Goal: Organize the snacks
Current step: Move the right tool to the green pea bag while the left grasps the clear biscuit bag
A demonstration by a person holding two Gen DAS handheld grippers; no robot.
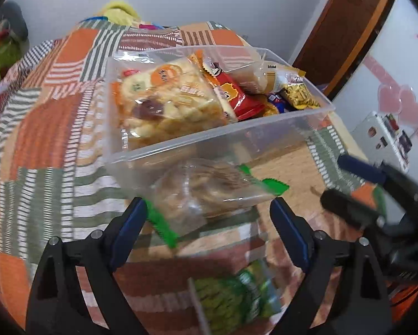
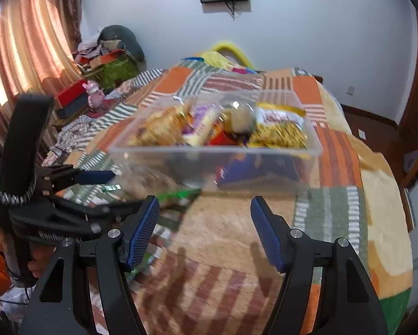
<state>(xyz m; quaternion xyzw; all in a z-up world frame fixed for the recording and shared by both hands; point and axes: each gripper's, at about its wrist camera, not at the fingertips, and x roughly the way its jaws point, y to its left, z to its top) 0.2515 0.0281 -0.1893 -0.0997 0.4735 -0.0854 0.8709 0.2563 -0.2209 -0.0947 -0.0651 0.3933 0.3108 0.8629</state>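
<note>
Your left gripper (image 1: 209, 209) is tipped down over the bed (image 1: 50, 128), its blue pads spread wide. Between them lies a clear packet (image 1: 206, 195) of pale brown biscuits with green crimped ends; the pads stand off either end and do not press on it. The packet rests on the patchwork blanket, right against the near wall of the tub (image 1: 236, 136). Nearer you, low between the arms, there's a green packet (image 1: 236, 301), blurred, flat on the blanket.

The tub is clear plastic and sits mid-bed, well filled: a big clear bag (image 1: 167, 97) of yellow puffs with an orange round label on its left side, then a red packet (image 1: 236, 97), something blue, and a gold packet (image 1: 298, 95) toward the right wall.

Now your right gripper (image 2: 204, 223): its fingers are apart with nothing between them, only bare blanket and their shadows. It hangs short of the tub's near wall. From this side the tub shows the gold packet at right and a purple-blue packet (image 2: 253, 170) low behind the wall. The left gripper reaches in at that view's left edge, above the green-edged packets beside the tub.
</note>
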